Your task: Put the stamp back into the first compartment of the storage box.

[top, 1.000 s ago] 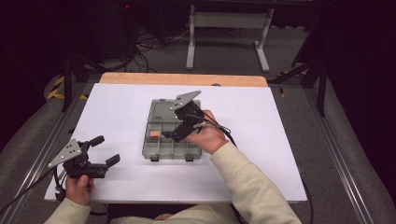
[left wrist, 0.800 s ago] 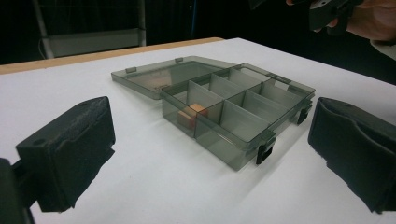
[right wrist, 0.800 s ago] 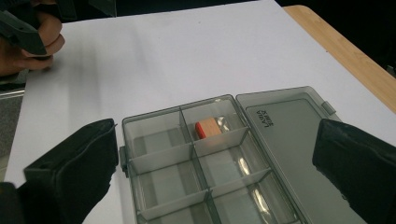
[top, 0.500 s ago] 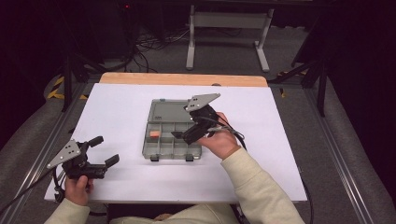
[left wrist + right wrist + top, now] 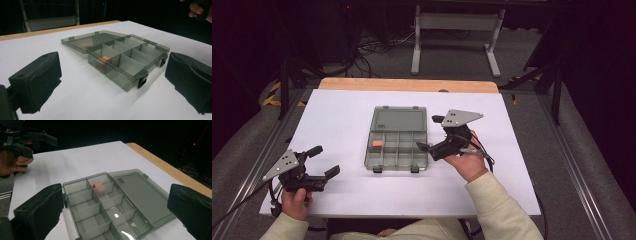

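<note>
Left gripper [image 5: 323, 161] nearest, low at table's near-left corner, jaws spread, nothing between them. Right gripper [image 5: 432, 132] just beside box's right edge, jaws wide apart, also empty.

Smoky translucent plastic compartment box [image 5: 398, 148] mid-table on white tabletop [image 5: 522, 165], hinged lid [image 5: 399, 120] folded flat toward far side, black latches [image 5: 141, 81] undone. So opening looks done; filling barely begun, judging by contents.

One small orange block [image 5: 377, 144] in left-column compartment, possibly rubber or foam, too small to tell. Other compartments look empty.

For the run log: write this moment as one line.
box: lid open flat | orange piece: in left compartment | left claw: open, empty | right claw: open, beside box
</note>
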Demonstrator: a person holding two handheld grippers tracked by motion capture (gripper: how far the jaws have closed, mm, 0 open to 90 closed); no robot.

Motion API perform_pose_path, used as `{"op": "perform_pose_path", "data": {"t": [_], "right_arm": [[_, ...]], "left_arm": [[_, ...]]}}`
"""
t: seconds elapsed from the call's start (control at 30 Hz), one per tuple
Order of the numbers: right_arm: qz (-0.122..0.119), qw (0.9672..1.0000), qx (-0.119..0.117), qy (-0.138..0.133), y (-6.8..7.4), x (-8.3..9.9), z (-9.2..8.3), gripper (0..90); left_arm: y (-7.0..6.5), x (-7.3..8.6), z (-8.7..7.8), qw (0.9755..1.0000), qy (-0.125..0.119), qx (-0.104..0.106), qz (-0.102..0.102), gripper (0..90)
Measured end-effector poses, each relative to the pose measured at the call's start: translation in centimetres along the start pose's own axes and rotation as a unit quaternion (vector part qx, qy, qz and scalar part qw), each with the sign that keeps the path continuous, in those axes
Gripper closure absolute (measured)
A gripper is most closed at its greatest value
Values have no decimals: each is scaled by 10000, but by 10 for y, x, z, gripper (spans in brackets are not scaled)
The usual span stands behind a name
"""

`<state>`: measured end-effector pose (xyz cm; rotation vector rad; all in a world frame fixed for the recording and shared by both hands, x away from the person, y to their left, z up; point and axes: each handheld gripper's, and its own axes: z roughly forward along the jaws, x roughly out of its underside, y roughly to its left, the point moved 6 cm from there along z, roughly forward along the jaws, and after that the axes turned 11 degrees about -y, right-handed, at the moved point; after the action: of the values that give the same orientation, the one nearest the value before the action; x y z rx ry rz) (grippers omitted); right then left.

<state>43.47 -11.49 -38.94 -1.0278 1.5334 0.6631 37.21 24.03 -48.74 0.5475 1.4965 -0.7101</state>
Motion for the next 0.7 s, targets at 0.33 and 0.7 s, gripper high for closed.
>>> {"op": "perform_pose_path", "data": {"t": [0.33, 0.7], "right_arm": [[191, 9980, 311, -507, -6, 22, -40, 8], [260, 9939, 749, -763, -14, 52, -69, 8]], "left_arm": [[0, 0, 0, 10000, -16, -7, -4, 14], [0, 0, 1, 10000, -10, -5, 2, 14]]}}
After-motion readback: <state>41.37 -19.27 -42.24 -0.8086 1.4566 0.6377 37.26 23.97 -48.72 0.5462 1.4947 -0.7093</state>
